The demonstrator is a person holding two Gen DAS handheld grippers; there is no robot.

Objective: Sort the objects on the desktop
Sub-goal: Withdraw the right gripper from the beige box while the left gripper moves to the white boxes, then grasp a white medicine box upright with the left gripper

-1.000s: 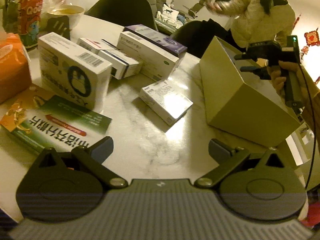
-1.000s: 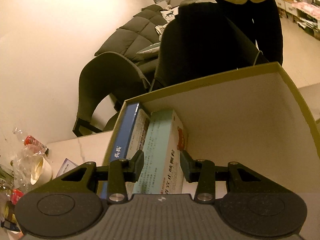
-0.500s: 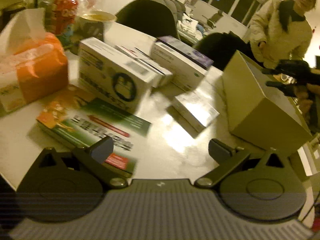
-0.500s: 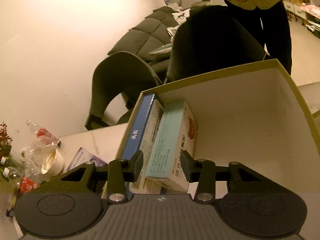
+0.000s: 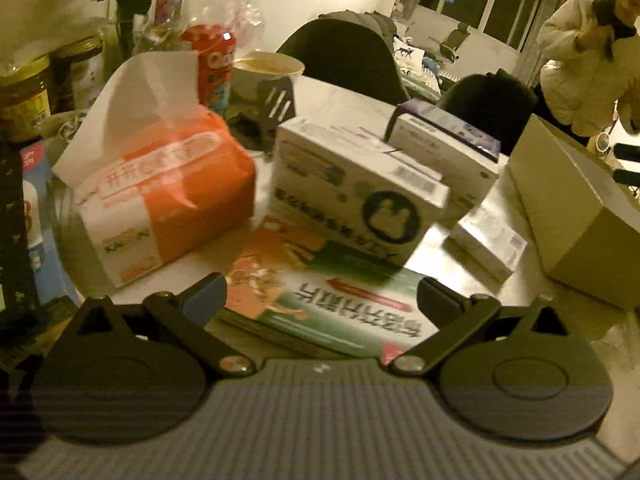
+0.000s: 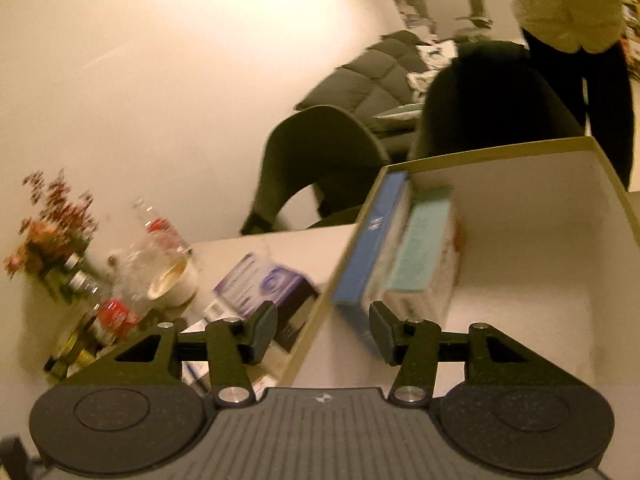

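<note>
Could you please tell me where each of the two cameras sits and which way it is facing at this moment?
Left wrist: on the open left gripper, low over the table, facing a flat green-and-orange box, an orange tissue pack and white cartons; only its black fingers show.
Right wrist: on the open right gripper, looking into the open tan cardboard box holding a blue box and a teal box.
Shared: the tan cardboard box and the purple carton.

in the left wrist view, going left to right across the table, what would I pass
Orange tissue pack → white box with the round dark logo → small white box lying flat → tan cardboard box.
</note>
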